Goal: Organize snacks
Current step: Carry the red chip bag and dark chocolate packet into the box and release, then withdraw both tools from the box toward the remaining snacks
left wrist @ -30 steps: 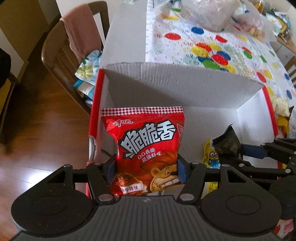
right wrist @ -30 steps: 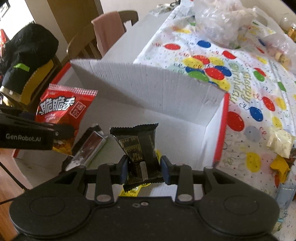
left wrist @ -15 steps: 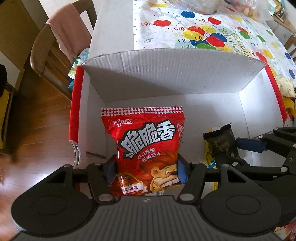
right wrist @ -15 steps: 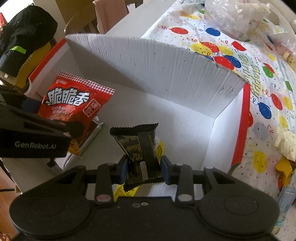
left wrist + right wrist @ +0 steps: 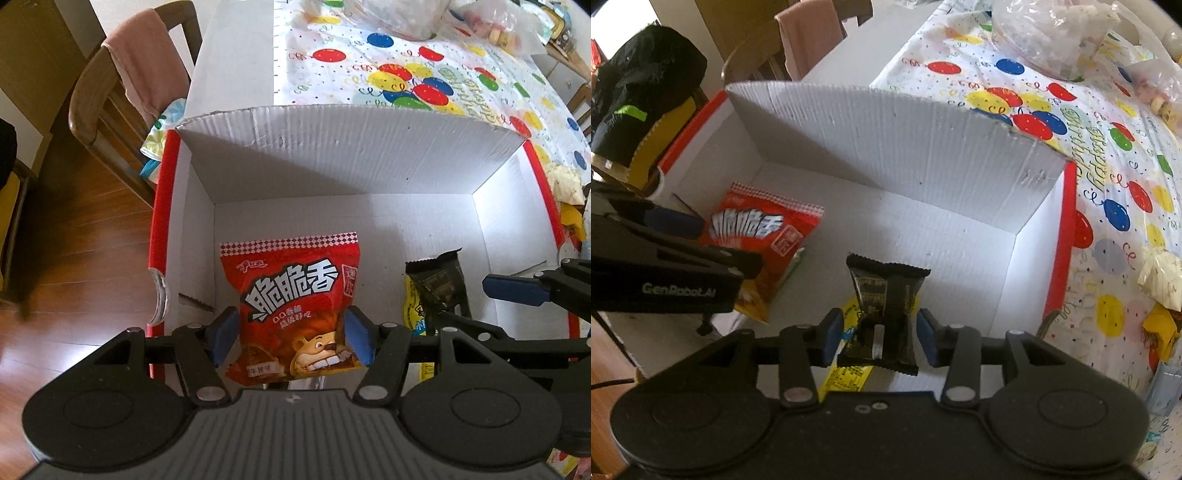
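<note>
A white cardboard box (image 5: 351,147) with red edges lies open under both grippers. My left gripper (image 5: 291,339) is shut on a red snack bag (image 5: 295,295) with a cartoon lion, low inside the box at its left; the bag (image 5: 768,229) leans back there. My right gripper (image 5: 879,336) is opening. A black snack packet (image 5: 886,288) stands between its blue pads (image 5: 927,332) with a gap on each side. The packet (image 5: 439,284) rests on a yellow packet (image 5: 846,376) on the box floor.
The box (image 5: 886,136) sits on a table with a balloon-print cloth (image 5: 424,74). Clear plastic bags (image 5: 1052,33) lie at the far end, loose snacks (image 5: 1160,277) right of the box. A wooden chair with a pink cloth (image 5: 140,66) stands left, over wood floor.
Both grippers have sunk deeper into the box. The right jaws have parted and let go of the black packet. The red bag stays gripped and now leans back.
</note>
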`<state>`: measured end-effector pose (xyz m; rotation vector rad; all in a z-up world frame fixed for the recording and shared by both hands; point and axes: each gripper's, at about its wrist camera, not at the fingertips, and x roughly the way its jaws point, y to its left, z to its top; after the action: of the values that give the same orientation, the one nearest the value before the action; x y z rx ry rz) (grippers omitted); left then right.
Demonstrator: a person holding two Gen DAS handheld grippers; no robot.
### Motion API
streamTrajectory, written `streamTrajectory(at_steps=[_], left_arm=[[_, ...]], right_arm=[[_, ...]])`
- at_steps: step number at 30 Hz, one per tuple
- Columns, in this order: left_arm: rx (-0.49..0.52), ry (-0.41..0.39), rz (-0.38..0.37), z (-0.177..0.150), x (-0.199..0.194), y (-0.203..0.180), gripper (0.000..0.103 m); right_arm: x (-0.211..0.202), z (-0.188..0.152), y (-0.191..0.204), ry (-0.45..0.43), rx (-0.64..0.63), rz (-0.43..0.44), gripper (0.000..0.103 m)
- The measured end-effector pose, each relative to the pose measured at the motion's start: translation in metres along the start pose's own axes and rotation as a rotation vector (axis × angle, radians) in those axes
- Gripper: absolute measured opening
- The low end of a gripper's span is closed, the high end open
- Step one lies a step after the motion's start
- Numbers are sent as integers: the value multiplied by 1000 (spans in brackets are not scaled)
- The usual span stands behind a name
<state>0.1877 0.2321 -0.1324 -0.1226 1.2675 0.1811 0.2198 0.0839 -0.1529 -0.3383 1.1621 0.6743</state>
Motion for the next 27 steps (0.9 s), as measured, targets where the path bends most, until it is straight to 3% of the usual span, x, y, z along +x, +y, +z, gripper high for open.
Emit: streamTrajectory(at_steps=[27], left_arm=[[27,-236,-94,-33,-89,-40,65]], right_arm=[[-107,-29,-30,-237,82,82,70]])
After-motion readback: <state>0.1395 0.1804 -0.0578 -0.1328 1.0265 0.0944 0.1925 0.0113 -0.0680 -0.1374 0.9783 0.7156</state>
